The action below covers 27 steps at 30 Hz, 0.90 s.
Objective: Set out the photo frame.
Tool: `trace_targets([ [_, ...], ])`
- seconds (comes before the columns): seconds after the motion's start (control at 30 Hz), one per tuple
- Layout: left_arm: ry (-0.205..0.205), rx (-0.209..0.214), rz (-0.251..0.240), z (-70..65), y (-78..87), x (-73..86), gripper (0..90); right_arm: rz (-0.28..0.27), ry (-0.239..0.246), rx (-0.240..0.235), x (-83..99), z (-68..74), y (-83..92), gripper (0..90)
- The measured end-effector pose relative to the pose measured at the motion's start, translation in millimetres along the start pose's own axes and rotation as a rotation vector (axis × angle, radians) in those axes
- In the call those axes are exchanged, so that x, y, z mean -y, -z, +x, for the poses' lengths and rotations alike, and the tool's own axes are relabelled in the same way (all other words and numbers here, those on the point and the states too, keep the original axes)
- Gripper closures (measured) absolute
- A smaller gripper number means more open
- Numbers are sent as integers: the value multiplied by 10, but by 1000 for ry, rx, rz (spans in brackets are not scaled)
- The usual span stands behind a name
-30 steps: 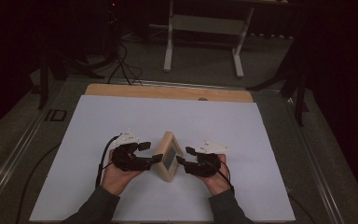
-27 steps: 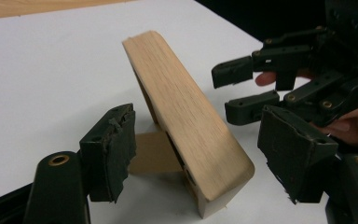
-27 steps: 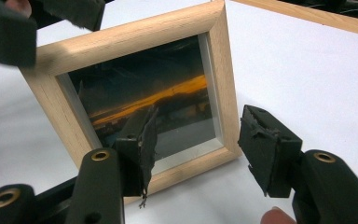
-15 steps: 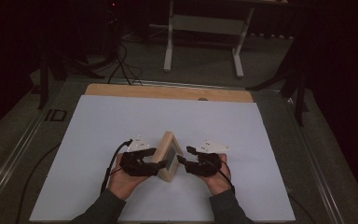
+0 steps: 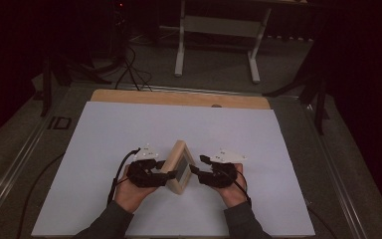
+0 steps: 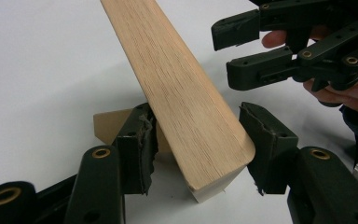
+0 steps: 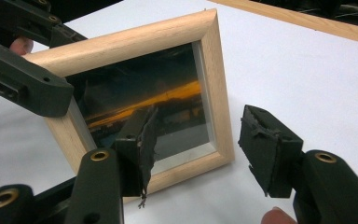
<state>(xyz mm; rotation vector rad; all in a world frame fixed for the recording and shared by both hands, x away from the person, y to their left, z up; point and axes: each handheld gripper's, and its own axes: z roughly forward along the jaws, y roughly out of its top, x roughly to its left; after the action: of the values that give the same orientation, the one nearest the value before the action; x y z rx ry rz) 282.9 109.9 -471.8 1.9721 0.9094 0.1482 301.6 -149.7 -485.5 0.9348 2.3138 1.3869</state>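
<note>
A light wooden picture frame (image 5: 178, 167) stands tilted on the white sheet, between my two grippers. Its glass holds a dark sunset photo (image 7: 154, 98), and a brown easel back (image 6: 109, 126) props it up. My left gripper (image 5: 165, 174) is open. Its jaws straddle the frame's side edge (image 6: 182, 88), one pad (image 6: 140, 144) close on each side. My right gripper (image 5: 196, 168) is open too and hangs just before the glass face, with nothing between its pads (image 7: 265, 149). The right gripper (image 6: 242, 51) also appears in the left gripper view, beyond the frame.
The white sheet (image 5: 129, 124) covers the table, with a wooden strip (image 5: 179, 98) along its far edge. Beyond the table stand a white metal stand (image 5: 219, 25) and dark tripod legs, with cables (image 5: 129, 64) on the floor.
My left gripper has moved right, up to the frame, and its jaws now sit around the frame's edge. The right gripper has barely moved.
</note>
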Motion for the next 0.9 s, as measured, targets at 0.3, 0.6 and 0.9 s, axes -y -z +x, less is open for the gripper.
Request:
trace_targets([
  [0.3,14,-12,-2,60,26,-14,554,-10,1,9,-27,-20,19,455],
  [0.6,0,-35,6,89,24,-51,567,-27,9,11,-120,-66,39,451],
  [0.9,-34,-72,6,71,10,-85,573,-78,-43,19,-232,-143,56,458],
])
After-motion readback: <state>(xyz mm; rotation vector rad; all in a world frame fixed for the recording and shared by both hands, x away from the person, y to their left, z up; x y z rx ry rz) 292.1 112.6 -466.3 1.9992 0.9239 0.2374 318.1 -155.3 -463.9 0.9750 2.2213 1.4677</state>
